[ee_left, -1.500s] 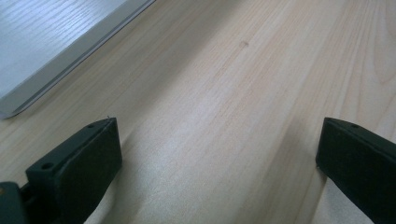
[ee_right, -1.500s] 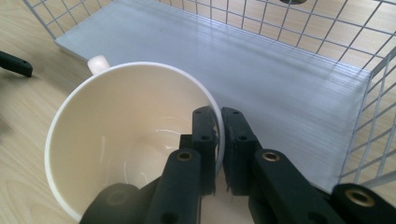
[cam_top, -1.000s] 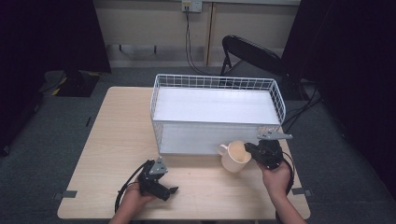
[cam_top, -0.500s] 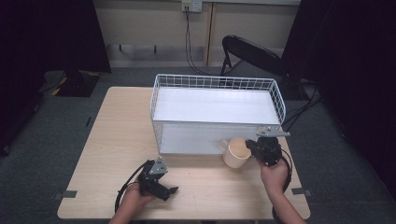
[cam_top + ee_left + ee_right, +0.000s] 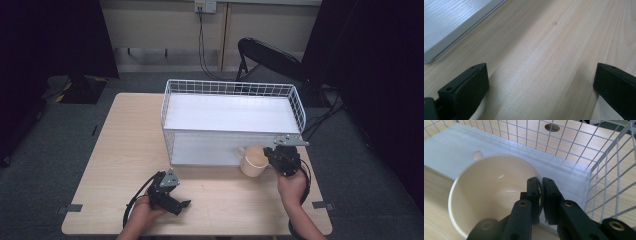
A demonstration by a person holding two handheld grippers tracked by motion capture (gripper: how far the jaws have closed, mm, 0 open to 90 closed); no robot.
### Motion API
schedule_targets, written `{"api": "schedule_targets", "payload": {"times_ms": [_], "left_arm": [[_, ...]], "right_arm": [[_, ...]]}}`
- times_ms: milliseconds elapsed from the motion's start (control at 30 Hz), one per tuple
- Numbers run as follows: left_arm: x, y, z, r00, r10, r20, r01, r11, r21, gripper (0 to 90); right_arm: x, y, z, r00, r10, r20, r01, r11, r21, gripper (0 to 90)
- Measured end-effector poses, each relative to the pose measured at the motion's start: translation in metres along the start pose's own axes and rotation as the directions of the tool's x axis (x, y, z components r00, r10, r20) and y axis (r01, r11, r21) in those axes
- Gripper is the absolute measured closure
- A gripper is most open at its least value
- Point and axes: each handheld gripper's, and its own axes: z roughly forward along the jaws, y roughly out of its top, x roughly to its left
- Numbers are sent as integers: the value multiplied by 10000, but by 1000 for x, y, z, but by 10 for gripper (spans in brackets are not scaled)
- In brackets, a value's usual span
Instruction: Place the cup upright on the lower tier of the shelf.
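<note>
The fingers [image 5: 534, 195] of the right gripper [image 5: 541, 185] are pinched onto the rim of a cream cup [image 5: 486, 195], one black jaw inside the bowl and the other outside, with only the thin wall between them. The cup is smooth and glossy, round-mouthed, with a small handle stub on its far side. In the high view the cup [image 5: 253, 160] sits at the near right corner of a white wire basket [image 5: 231, 89], held just against the basket's near wall, and the right gripper [image 5: 272, 155] comes at it from the right, with the person's hand behind it.

The basket is rectangular, made of thin wire in a square grid, with a flat, pale liner on its floor that shows faint streaks. It stands on a light wooden table [image 5: 125, 130] with fine straight grain.

The left gripper [image 5: 186, 204] rests low over the near left part of the table, well apart from the cup. Its jaws stand wide apart in the left gripper view, matte black blocks with nothing between them but bare wood [image 5: 541, 62]. A black cable loops from it toward the table's near edge.
</note>
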Motion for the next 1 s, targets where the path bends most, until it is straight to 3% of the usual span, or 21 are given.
{"api": "schedule_targets", "payload": {"times_ms": [567,833,900,1000], "left_arm": [[0,0,0,10000,-2,1,2,10000,0,0],[0,0,0,10000,2,2,-2,10000,3,0],[0,0,0,10000,2,2,-2,10000,3,0],[0,0,0,10000,5,2,-5,10000,5,0]], "right_arm": [[2,0,5,9990,384,244,-372,9981,-483,834],[3,0,2,9981,537,296,-517,9964,-670,682],[3,0,2,9982,533,287,-513,9965,-659,683],[3,0,2,9991,389,187,-377,9975,-596,755]]}}
